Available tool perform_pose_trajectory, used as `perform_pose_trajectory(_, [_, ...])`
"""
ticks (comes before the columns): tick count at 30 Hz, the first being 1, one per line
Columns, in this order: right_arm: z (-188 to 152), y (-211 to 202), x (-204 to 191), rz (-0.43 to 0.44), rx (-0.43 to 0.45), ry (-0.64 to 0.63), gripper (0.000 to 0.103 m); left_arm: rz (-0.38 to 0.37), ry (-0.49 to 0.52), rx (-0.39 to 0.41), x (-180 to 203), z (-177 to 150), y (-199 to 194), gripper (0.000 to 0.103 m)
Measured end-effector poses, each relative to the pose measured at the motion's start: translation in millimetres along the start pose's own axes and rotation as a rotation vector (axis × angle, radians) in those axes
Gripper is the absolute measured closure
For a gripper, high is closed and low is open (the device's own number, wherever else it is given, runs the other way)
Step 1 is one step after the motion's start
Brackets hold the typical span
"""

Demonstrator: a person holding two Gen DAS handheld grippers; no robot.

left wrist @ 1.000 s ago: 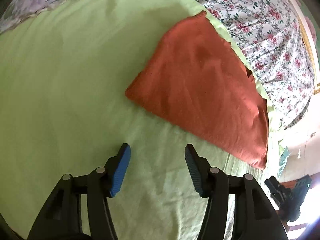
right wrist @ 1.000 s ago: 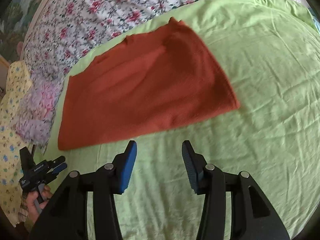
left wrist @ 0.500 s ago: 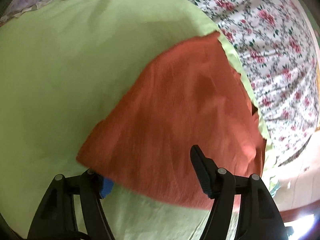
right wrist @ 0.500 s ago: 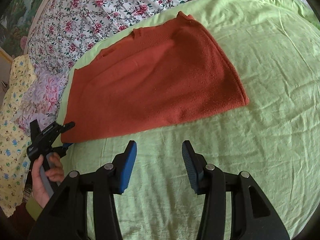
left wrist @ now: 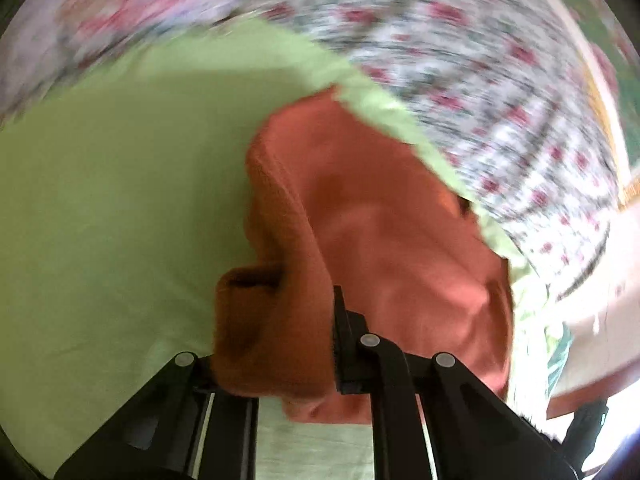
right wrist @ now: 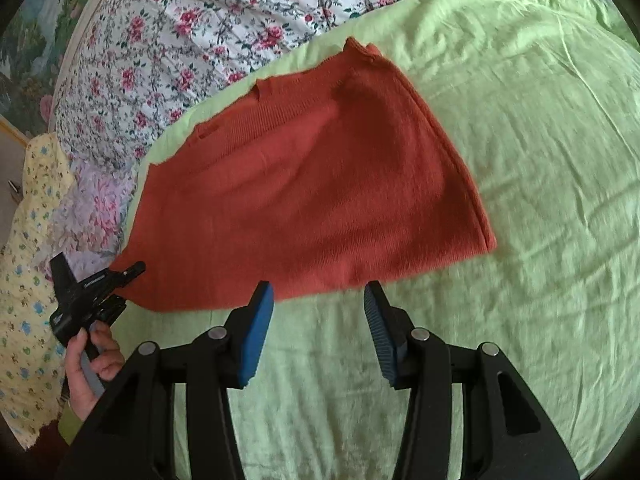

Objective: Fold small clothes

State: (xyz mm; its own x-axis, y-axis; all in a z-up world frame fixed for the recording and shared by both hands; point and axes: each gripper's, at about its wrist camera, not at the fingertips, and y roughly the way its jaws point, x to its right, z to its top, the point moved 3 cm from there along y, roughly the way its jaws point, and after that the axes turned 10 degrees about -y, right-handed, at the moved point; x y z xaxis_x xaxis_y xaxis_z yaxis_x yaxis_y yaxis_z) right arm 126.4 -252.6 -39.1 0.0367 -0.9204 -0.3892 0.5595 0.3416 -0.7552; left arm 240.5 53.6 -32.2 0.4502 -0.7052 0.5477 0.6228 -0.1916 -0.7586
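An orange-red knit garment (right wrist: 312, 192) lies flat on a light green sheet (right wrist: 540, 160). In the left wrist view, which is blurred, its near corner (left wrist: 272, 320) is bunched up and raised off the sheet between the jaws of my left gripper (left wrist: 280, 312). Those jaws are closing and pinch the cloth, which hides the left finger. In the right wrist view the left gripper (right wrist: 132, 272) grips the garment's left corner, held by a hand (right wrist: 92, 364). My right gripper (right wrist: 318, 300) hovers open just short of the garment's near edge, with nothing between its blue pads.
A floral bedspread (right wrist: 200, 20) lies beyond the green sheet. A yellow patterned cloth (right wrist: 28, 280) and a pink flowered cloth (right wrist: 92, 208) lie at the left edge. Bare green sheet (left wrist: 100, 200) stretches around the garment.
My left gripper moved in over the garment's near corner, closed on it and lifted it, bunching the cloth. The garment's near edge now sits closer to my right gripper.
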Motion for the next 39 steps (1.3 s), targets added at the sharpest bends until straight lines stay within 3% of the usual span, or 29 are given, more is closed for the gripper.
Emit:
perform_pose_trajectory(3, [14,2,9,0.005,0.017,0.022,0.054,-0.055,0.137,-0.006,48,-15,-2,0.092])
perform_pose_trajectory(7, [40,5,21,0.033,0.045,0.034,0.054,-0.133,0.285,-0.072,104,-47,14,0.092])
perform_pose_trajectory(9, [53,12,26,0.062,0.035,0.042,0.054,-0.143,0.343,-0.121,121,-68,30,0.092])
perform_pose_trajectory(12, [70,27,31,0.097,0.008,0.056,0.054,-0.100,0.431,-0.190,133,-99,61,0.091])
perform_pose_trajectory(14, [80,43,30,0.126,-0.021,0.064,0.054,-0.069,0.452,-0.211,133,-109,76,0.092])
perform_pose_trajectory(18, [98,76,20,0.205,-0.103,0.050,0.054,-0.085,0.438,-0.220,130,-104,78,0.091])
perform_pose_trajectory(28, [159,157,-47,0.333,-0.174,-0.091,0.051,-0.073,0.474,-0.214,131,-108,69,0.091])
perform_pose_trajectory(30, [166,169,-64,0.346,-0.199,-0.141,0.055,-0.073,0.476,-0.216,132,-108,69,0.091])
perform_pose_trajectory(32, [166,175,-84,0.319,-0.229,-0.237,0.092,-0.080,0.479,-0.210,136,-105,63,0.091])
perform_pose_trajectory(34, [167,167,-94,0.281,-0.209,-0.296,0.093,-0.109,0.484,-0.202,143,-103,52,0.091])
perform_pose_trajectory(39, [183,95,-78,0.293,-0.060,-0.305,0.093,-0.232,0.519,-0.233,178,-114,35,0.091])
